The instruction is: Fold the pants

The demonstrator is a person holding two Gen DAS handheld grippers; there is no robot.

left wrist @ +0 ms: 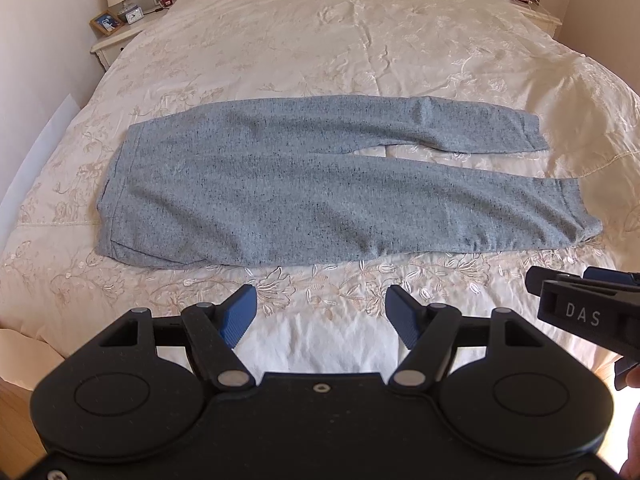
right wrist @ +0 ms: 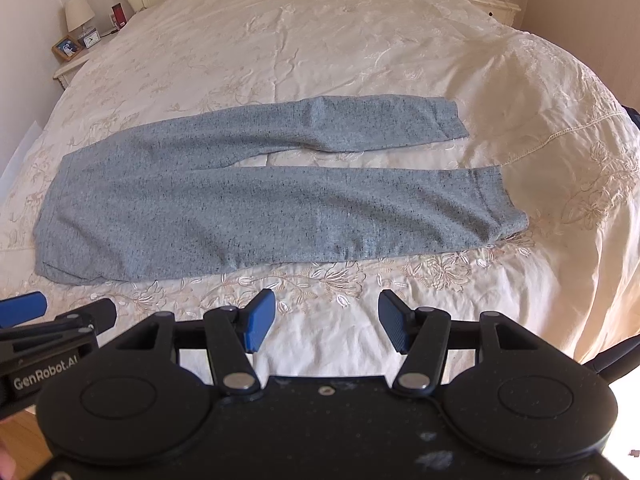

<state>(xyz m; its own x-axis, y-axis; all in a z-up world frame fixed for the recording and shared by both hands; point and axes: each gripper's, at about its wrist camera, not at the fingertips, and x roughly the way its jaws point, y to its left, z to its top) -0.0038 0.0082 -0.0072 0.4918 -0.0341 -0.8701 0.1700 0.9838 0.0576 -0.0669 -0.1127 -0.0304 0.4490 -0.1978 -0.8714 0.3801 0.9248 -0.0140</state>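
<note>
Grey heathered pants point(left wrist: 304, 184) lie flat across the cream bedspread, waistband to the left and both legs spread out to the right, with a gap between the legs. They also show in the right wrist view point(right wrist: 256, 204). My left gripper point(left wrist: 321, 312) is open and empty, above the bed's near edge, short of the pants' near hem. My right gripper point(right wrist: 327, 320) is open and empty, also short of the near leg. Each gripper's body shows at the edge of the other's view.
The bed point(left wrist: 360, 40) has an embroidered cream cover. A nightstand point(left wrist: 120, 34) at the far left holds a lamp, a clock and a photo frame. Another nightstand point(right wrist: 486, 0) stands at the far right. Wood floor shows at the lower left point(left wrist: 16, 412).
</note>
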